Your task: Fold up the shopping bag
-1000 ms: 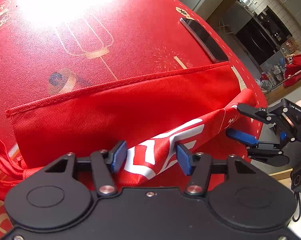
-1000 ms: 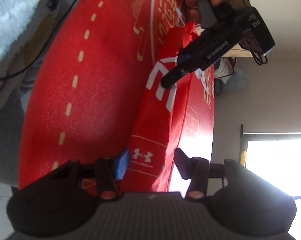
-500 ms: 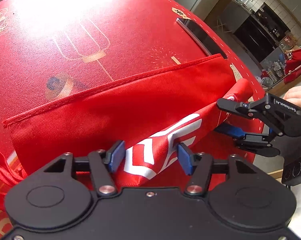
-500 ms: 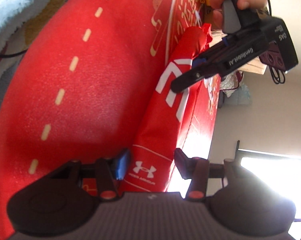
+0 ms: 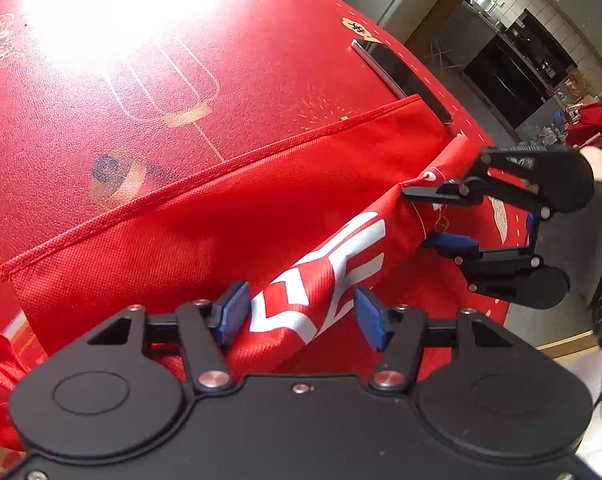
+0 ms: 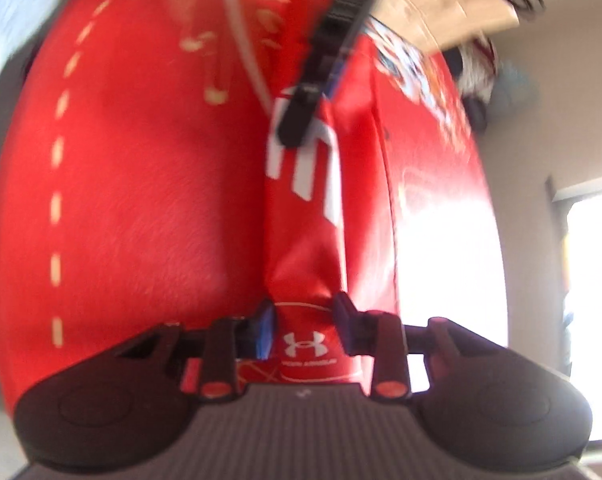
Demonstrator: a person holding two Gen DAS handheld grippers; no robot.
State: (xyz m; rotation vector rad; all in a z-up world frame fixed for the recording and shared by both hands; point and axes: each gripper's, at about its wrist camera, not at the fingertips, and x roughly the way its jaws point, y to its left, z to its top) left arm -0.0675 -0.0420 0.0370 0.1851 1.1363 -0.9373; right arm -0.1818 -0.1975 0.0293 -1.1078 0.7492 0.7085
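Shopping bag (image 5: pixel 229 220), red, on table (image 5: pixel 149 80): raised fold between left gripper (image 5: pixel 297 316) jaws, half-wide; right gripper (image 6: pixel 304 332) jaws closing around fold's far end.

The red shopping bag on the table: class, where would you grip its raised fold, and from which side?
Grip the shopping bag at the two ends of its raised printed fold, coming from above at a slant. The fold stands up as a ridge, thin enough to pinch. The left gripper straddles the lettered end; the right gripper, its jaws closing, has the logo end between them.
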